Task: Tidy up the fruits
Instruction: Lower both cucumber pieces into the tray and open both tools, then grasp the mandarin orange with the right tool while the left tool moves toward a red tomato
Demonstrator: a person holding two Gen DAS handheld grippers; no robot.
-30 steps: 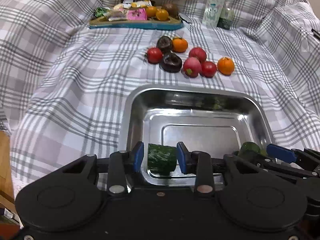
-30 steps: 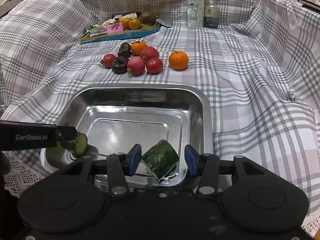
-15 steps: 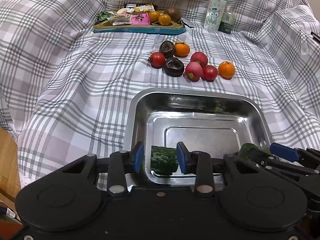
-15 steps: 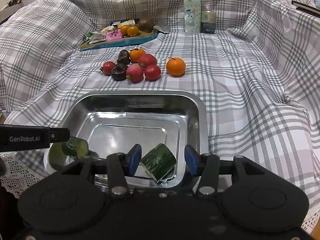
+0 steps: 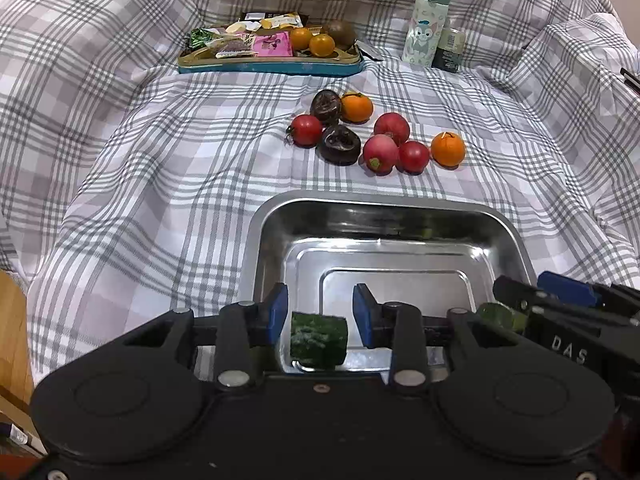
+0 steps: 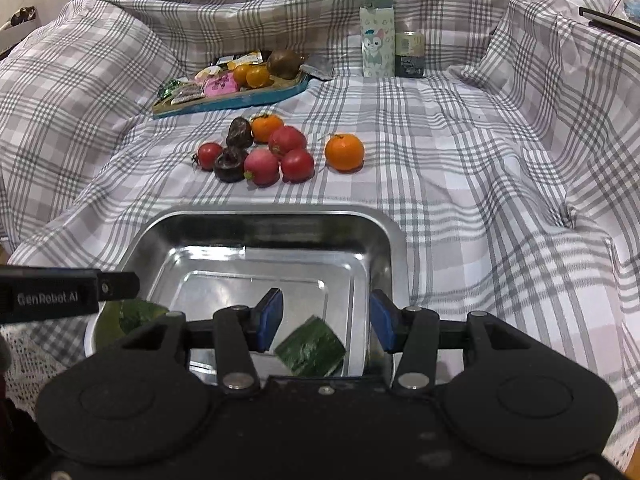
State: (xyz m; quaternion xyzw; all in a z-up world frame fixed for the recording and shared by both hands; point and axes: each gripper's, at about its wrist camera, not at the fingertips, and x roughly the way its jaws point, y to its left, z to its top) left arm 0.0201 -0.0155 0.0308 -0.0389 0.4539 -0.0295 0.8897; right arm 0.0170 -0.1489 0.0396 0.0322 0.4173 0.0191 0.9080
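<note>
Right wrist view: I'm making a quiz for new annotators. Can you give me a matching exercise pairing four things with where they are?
Things:
1. cucumber piece
2. snack packets
3. cartoon bottle
4. lone orange

Places:
A. upright at the back
B. in the steel pan
C. on the checked cloth, right of the red fruits
D. on the blue tray

Pairs: 1-B, 2-D, 3-A, 4-C

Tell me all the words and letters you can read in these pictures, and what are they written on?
"GenRobot.AI": on the left gripper, seen from the right wrist camera.
"DAS": on the right gripper, seen from the left wrist camera.
Snack packets on the blue tray: print too small to read.
Cartoon bottle and small jar: labels too blurred to read.
</note>
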